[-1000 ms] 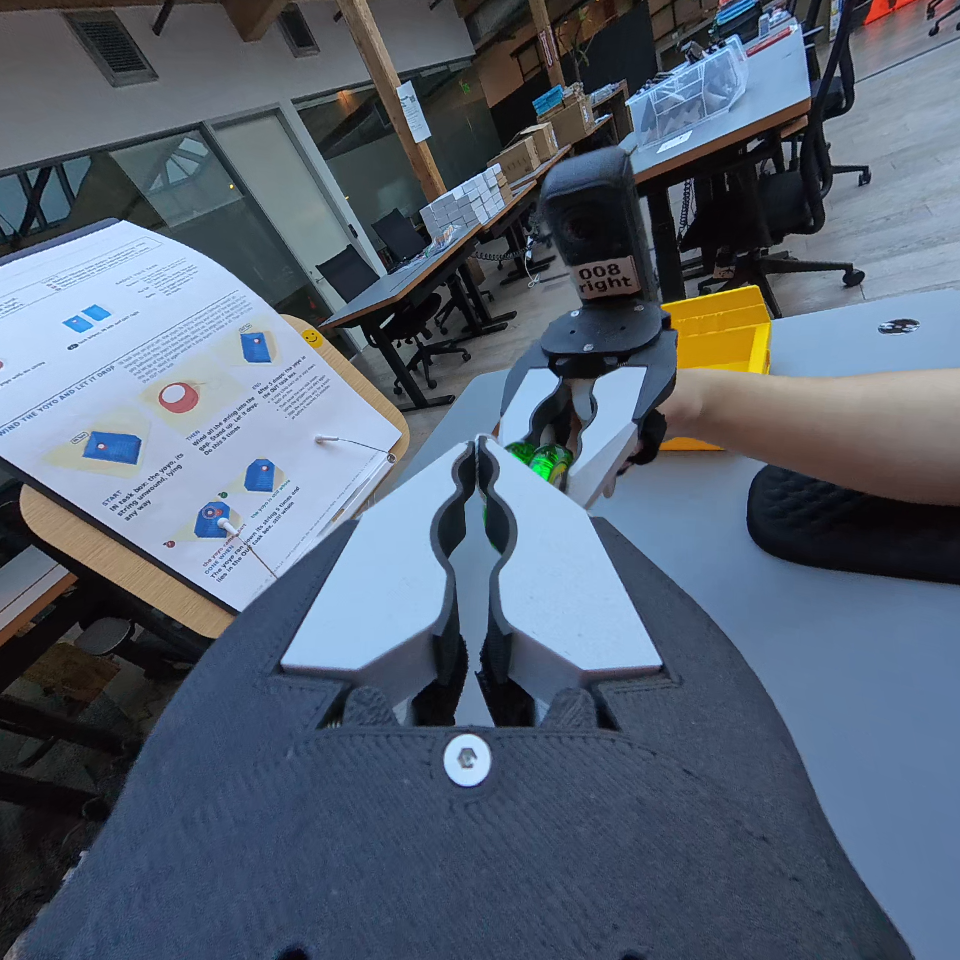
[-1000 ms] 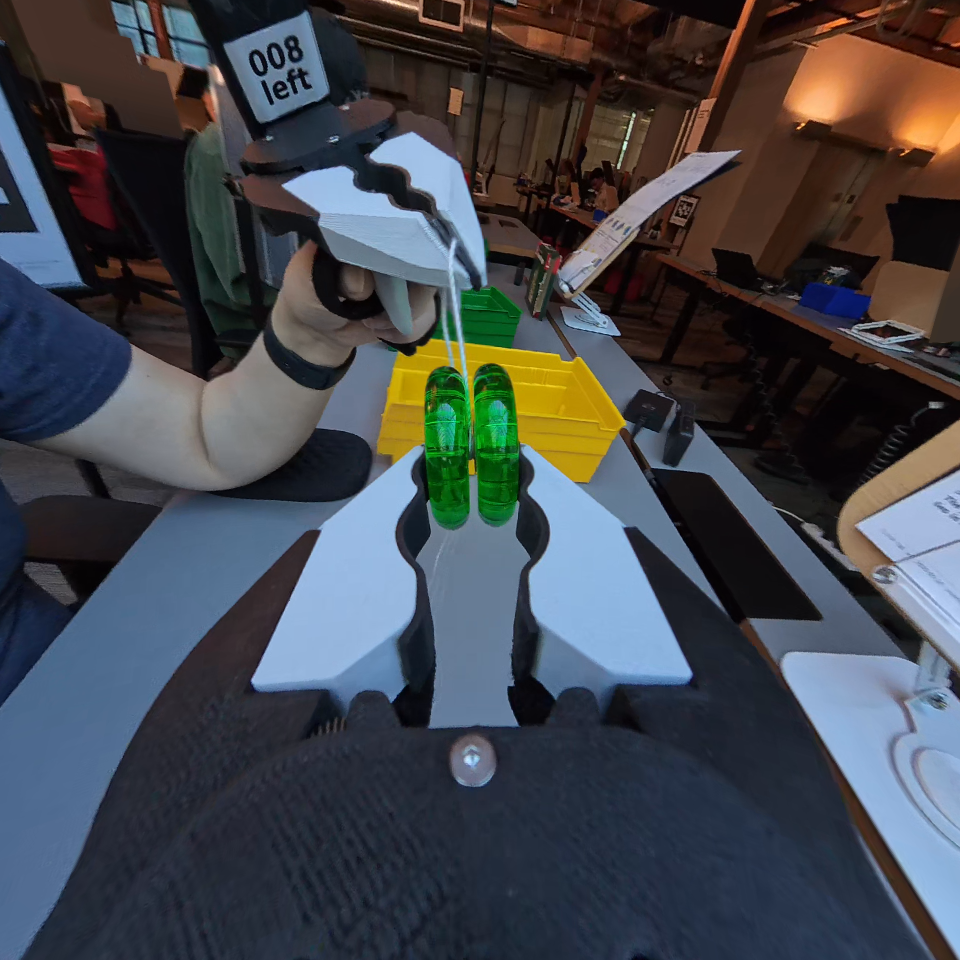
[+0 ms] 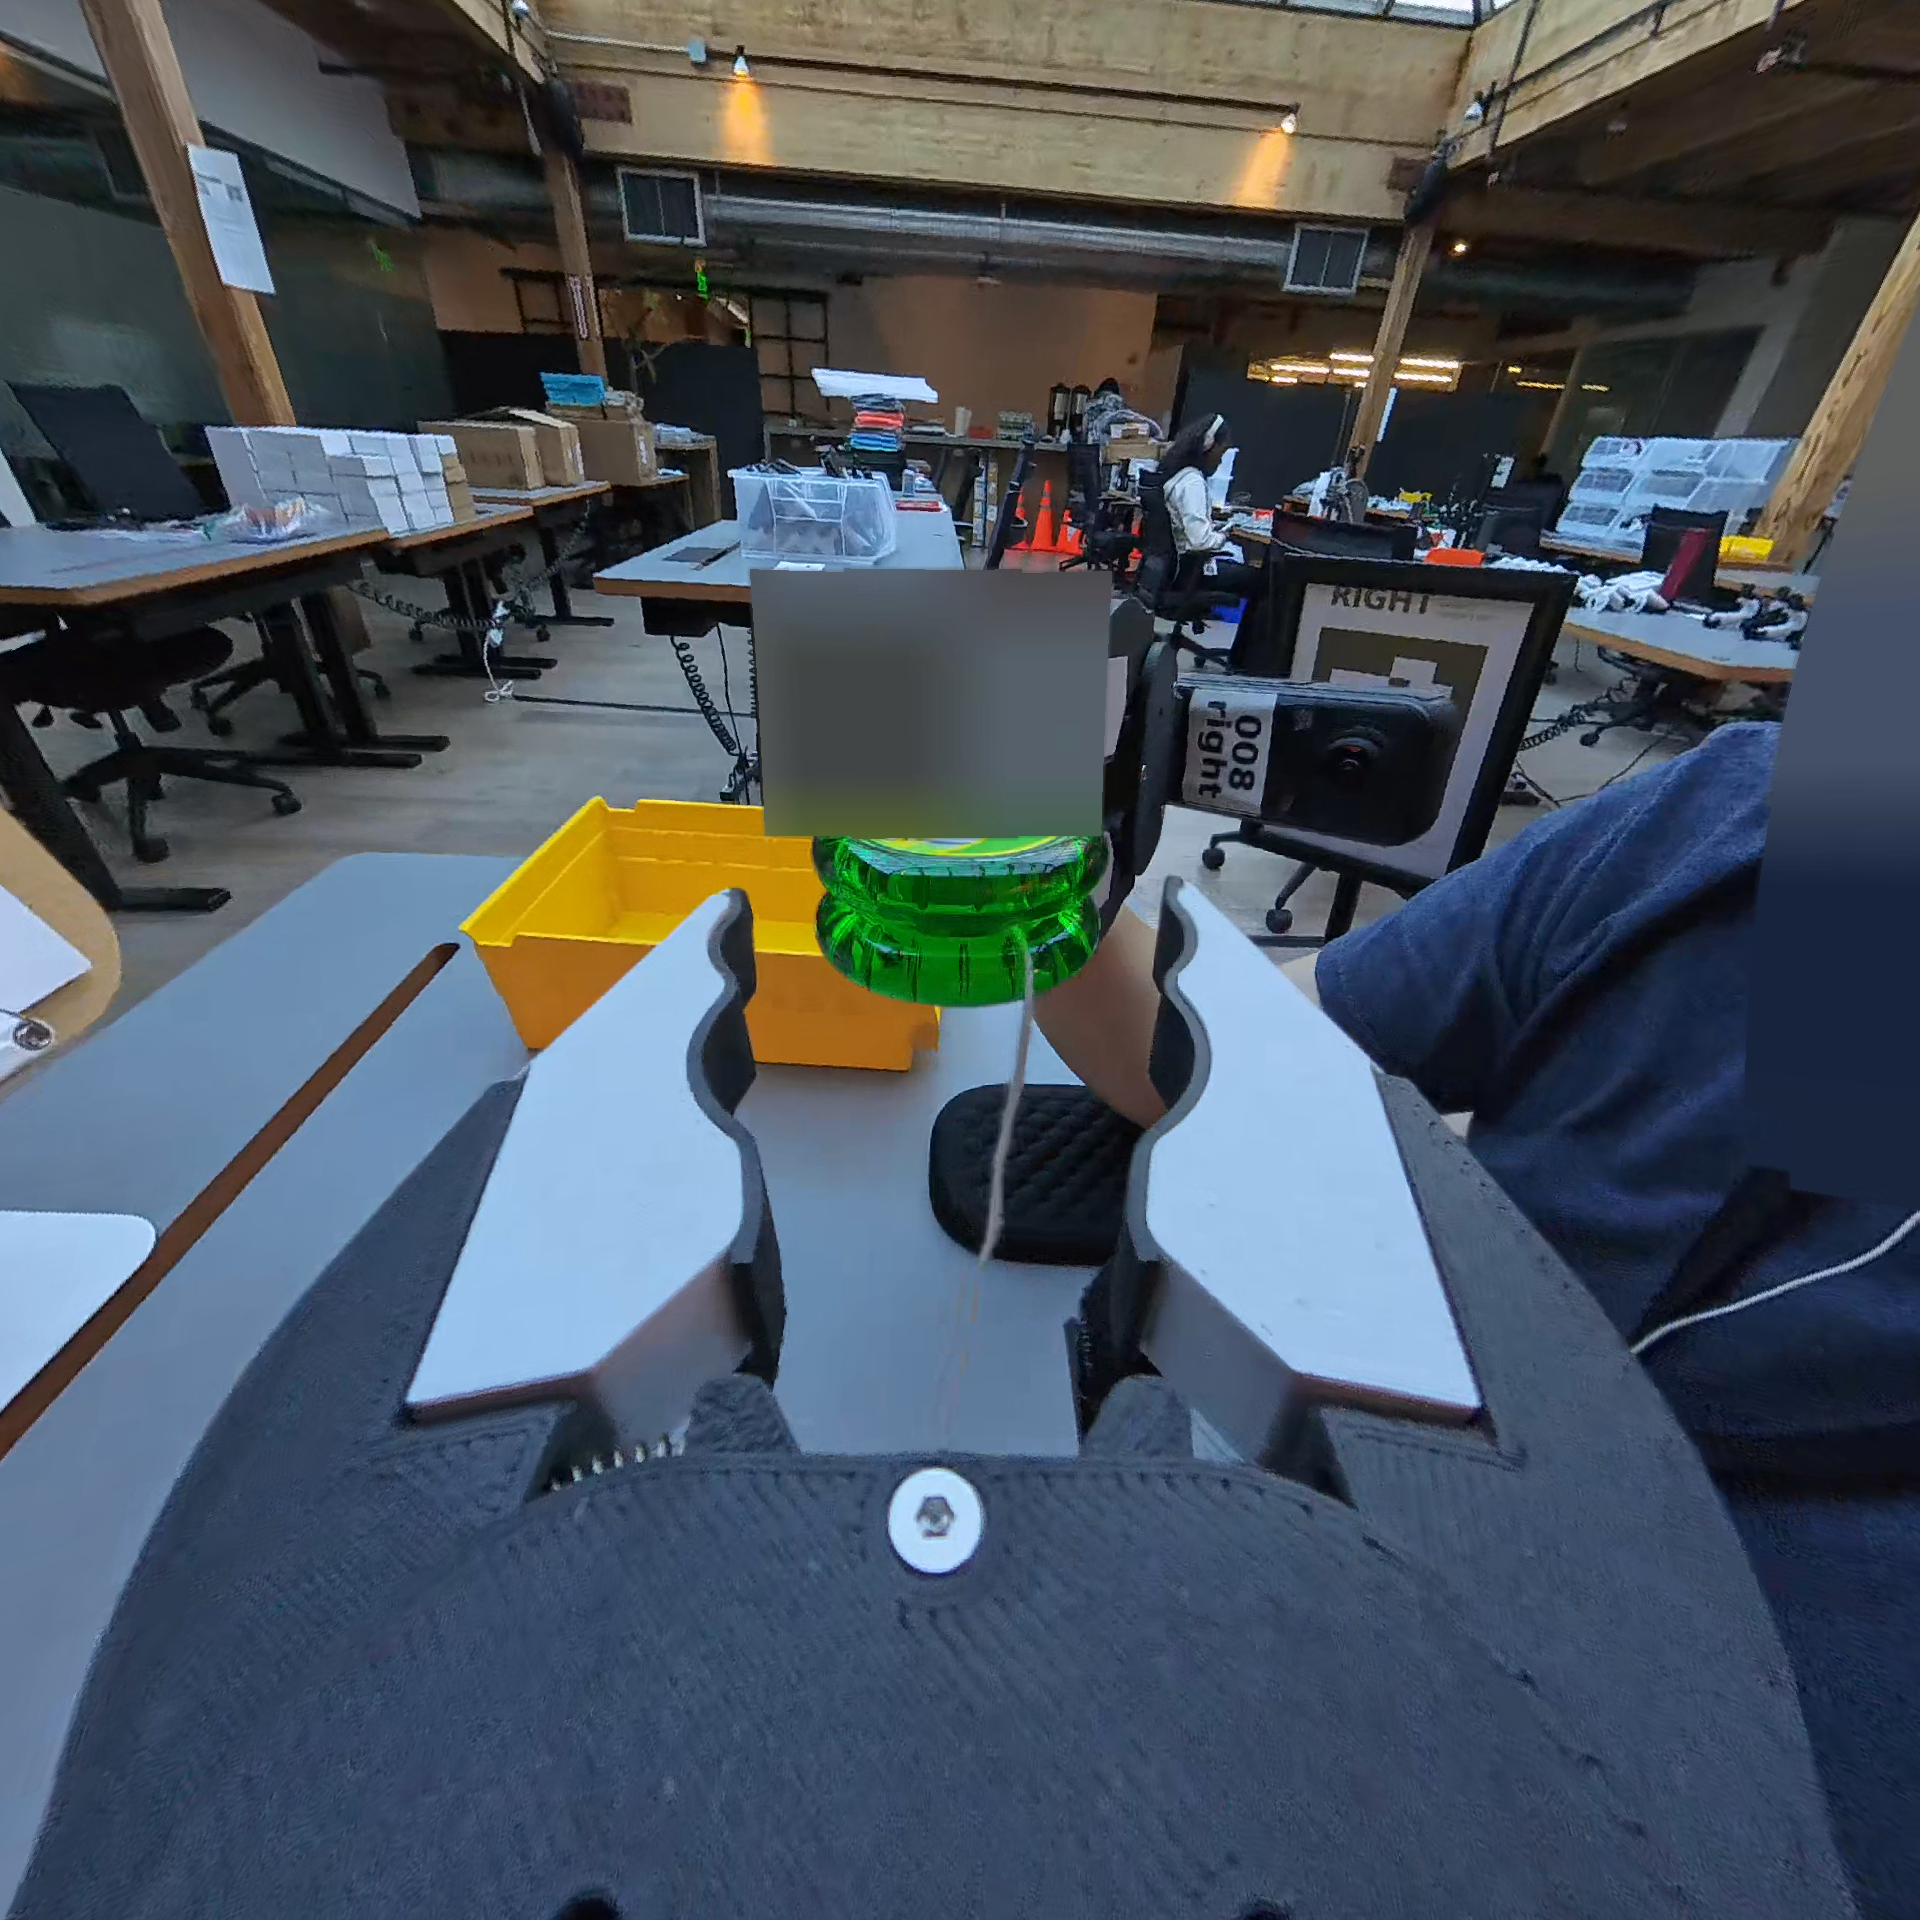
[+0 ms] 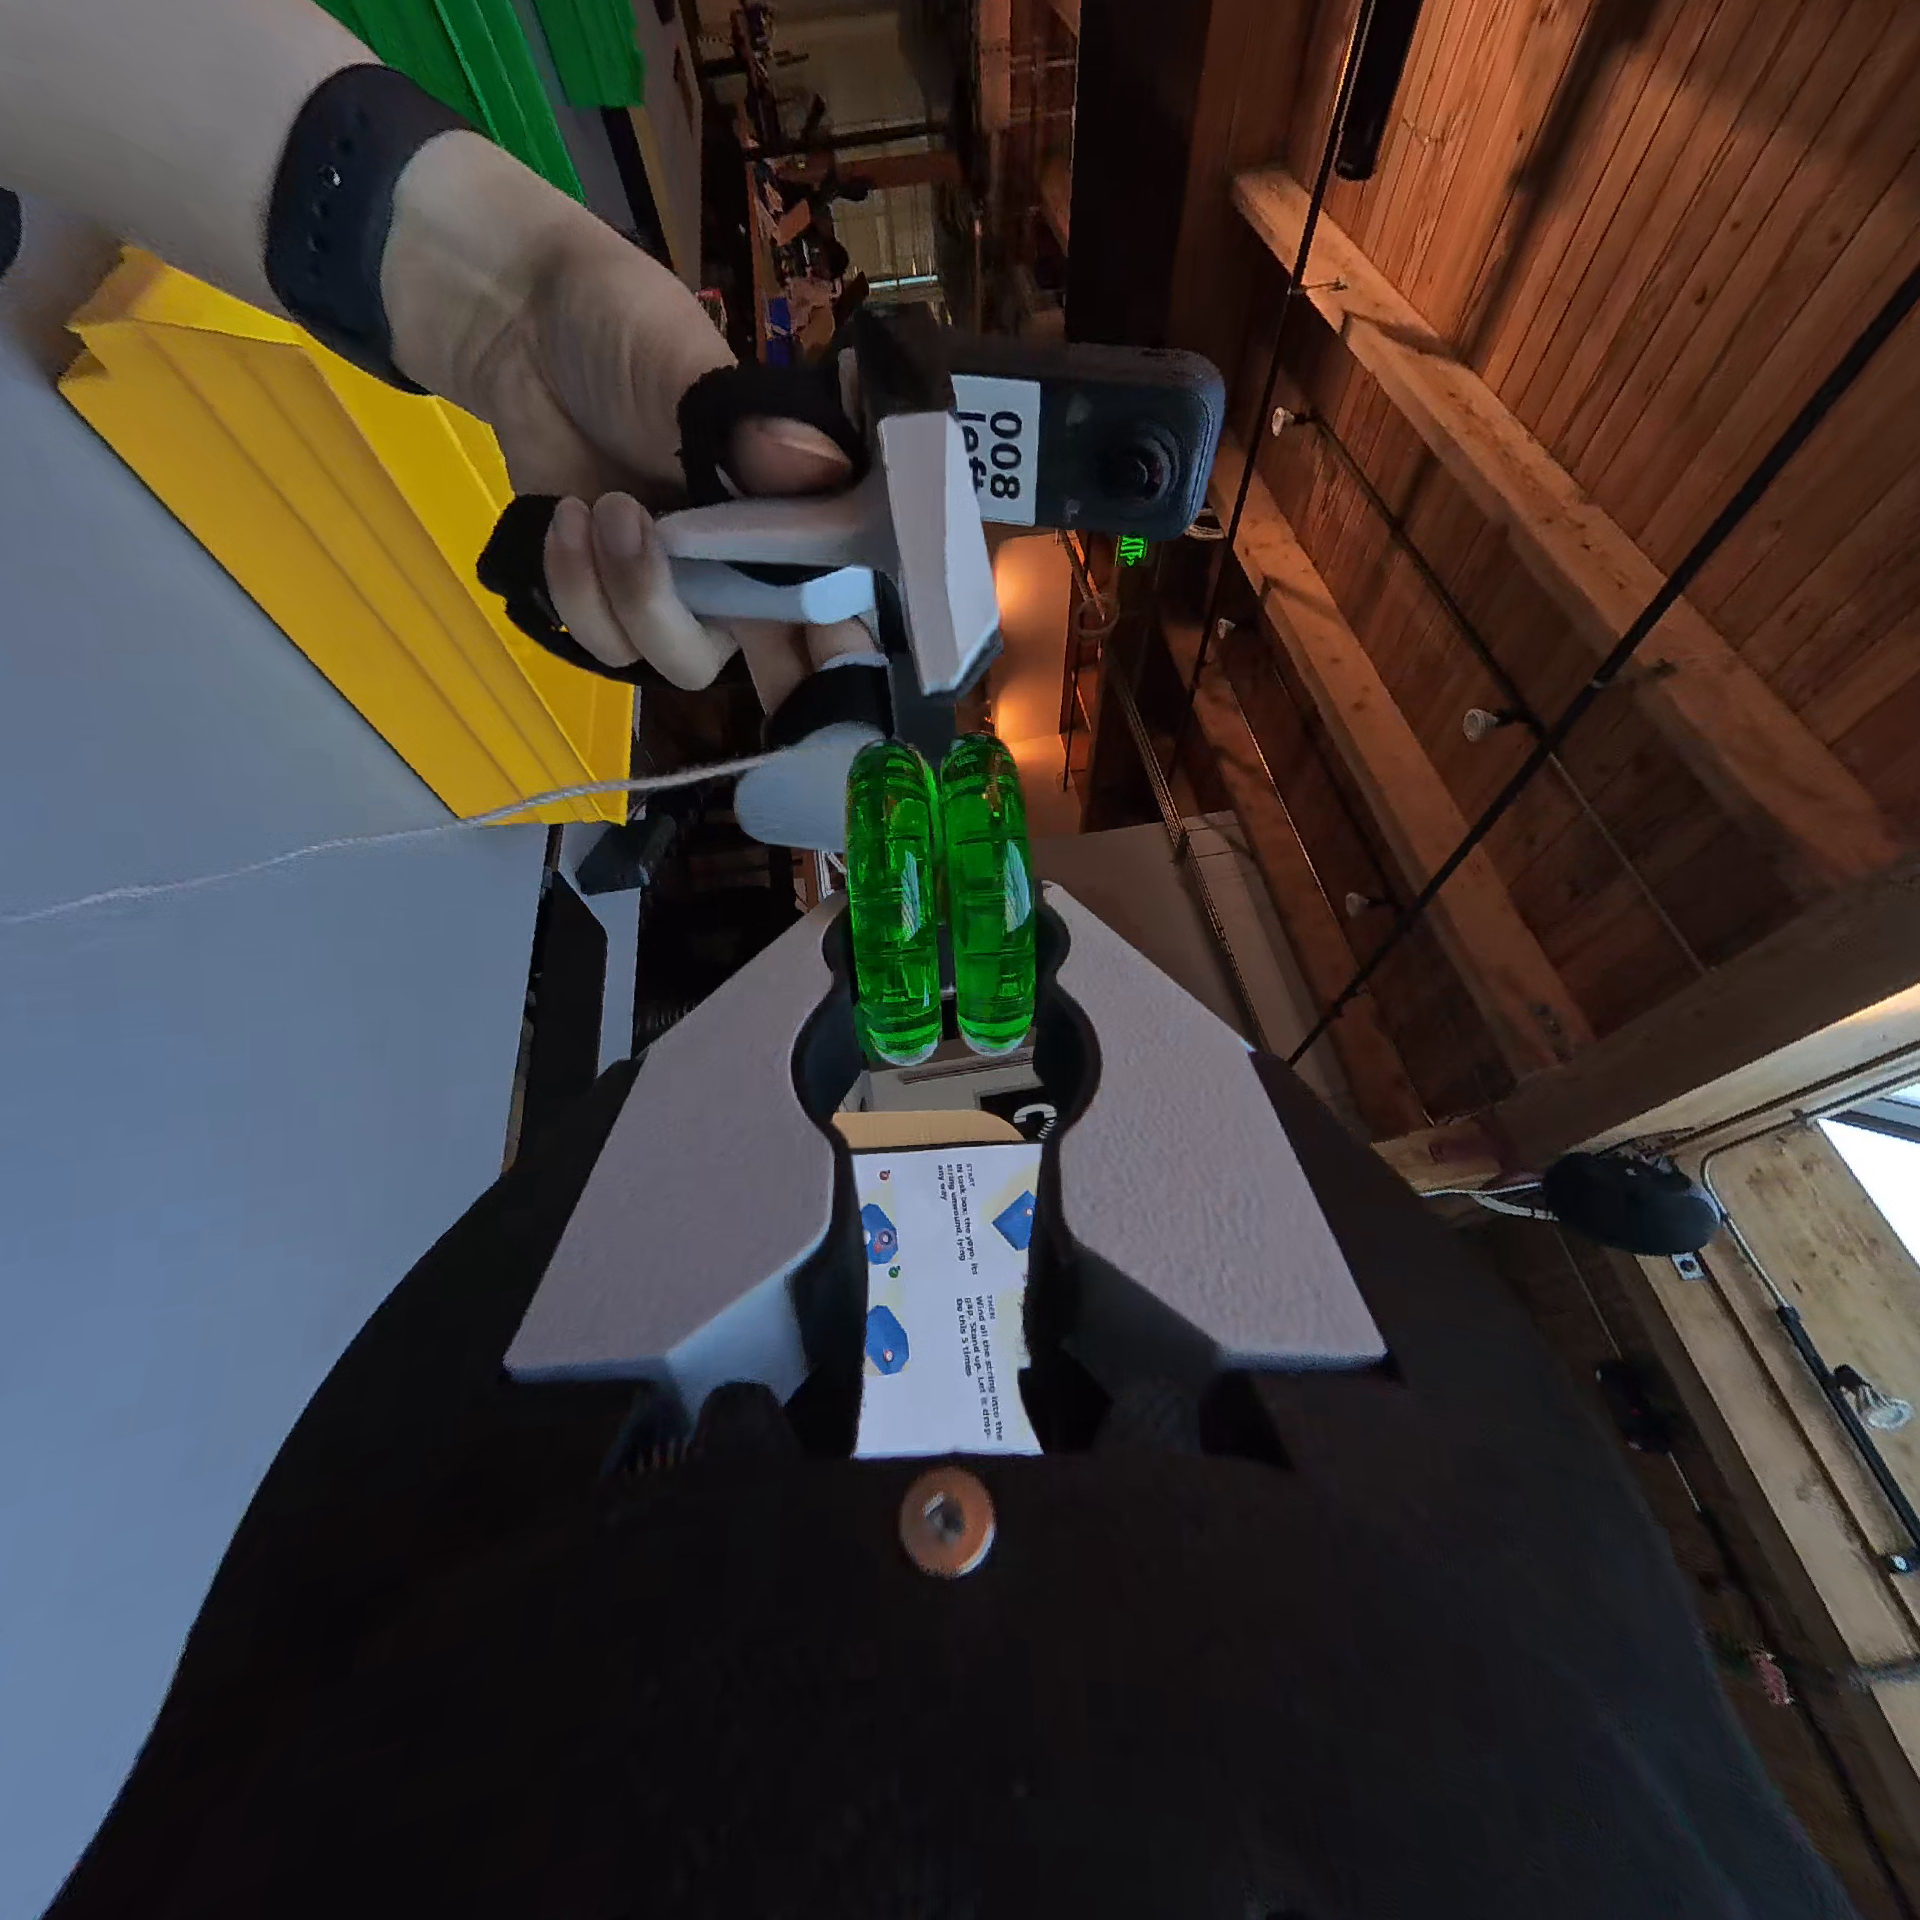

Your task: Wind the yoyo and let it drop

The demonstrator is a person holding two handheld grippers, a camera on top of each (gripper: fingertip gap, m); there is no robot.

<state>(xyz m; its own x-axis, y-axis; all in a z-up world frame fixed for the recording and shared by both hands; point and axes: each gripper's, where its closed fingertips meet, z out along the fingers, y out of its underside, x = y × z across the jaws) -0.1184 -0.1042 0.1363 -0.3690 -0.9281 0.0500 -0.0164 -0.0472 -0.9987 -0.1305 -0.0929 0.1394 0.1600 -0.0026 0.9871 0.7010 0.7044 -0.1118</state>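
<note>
Green yoyo (image 4: 940, 899) is clamped at the right gripper (image 4: 943, 971) tips, 12 o'clock. Left gripper (image 3: 951, 997) is spread wide, empty. String (image 3: 1006, 1101) should be re-pinched and kept taut for winding.

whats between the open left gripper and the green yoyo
Only the white string, hanging from the yoyo down between the left gripper fingers, over the gray table and a black pad. Left wrist view.
</note>
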